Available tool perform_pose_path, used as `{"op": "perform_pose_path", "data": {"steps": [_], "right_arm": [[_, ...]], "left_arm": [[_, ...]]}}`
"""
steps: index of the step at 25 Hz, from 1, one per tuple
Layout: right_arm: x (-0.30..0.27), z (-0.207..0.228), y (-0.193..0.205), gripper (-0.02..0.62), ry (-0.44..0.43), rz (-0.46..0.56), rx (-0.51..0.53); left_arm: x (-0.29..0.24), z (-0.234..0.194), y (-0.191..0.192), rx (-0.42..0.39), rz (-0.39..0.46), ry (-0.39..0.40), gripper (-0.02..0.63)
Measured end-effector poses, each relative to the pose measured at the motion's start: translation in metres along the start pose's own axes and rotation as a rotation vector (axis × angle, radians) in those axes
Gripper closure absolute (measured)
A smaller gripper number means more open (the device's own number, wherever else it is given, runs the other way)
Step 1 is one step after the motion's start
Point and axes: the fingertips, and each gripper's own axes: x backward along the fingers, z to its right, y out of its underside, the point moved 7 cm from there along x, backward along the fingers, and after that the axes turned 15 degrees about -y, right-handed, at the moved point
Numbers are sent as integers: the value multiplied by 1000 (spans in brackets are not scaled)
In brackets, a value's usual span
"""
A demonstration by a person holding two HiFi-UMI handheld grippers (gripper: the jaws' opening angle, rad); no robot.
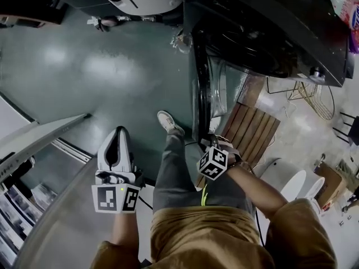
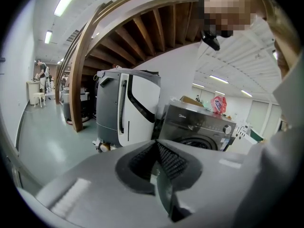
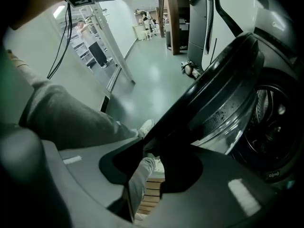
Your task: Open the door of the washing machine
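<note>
- Right gripper (image 3: pixel 151 148), pointing steeply down, is clamped on the free edge of the washing machine's door (image 3: pixel 223 94); the dark rim runs straight into the narrow gap between its jaws.
- Left gripper (image 1: pixel 119 132) hangs over the green floor (image 1: pixel 84 66), well apart from the machine, with its jaws together and nothing between them.
- Step in hand, as judged: swinging the door wider. The pull should follow the arc round the hinge rather than a straight line, so the rim does not twist out of the pads.
- Grip advice: hold at the rim's outer edge, far from the hinge, where least force is needed.
- Hazard: the person's leg and shoe (image 1: pixel 168 122) stand just beside the door's edge, so the body should give way as the door comes round.
- Washing machine (image 1: pixel 263 32): a dark front-loader standing on the floor, with a slatted wooden board (image 1: pixel 252 130) just before its front.
- Door: round, with a black rim and a bulging glass bowl flecked with drops. It already stands well out from the front, and the drum (image 3: pixel 273 127) is open to view.
</note>
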Motion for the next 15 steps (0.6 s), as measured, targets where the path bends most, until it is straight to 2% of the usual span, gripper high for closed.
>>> {"op": "perform_pose_path", "data": {"steps": [6,11,15], "right_arm": [[-18,-15,-48,485,-17,19,31],[-31,-23,-86,530,-5,33,77],[-38,-28,-114,534,-8,49,118]], "left_arm": [[9,-45,-1,22,7,-34,545],[15,-76,1,39,4,-67,545],[22,-96,3,57,4,-95,545]]}}
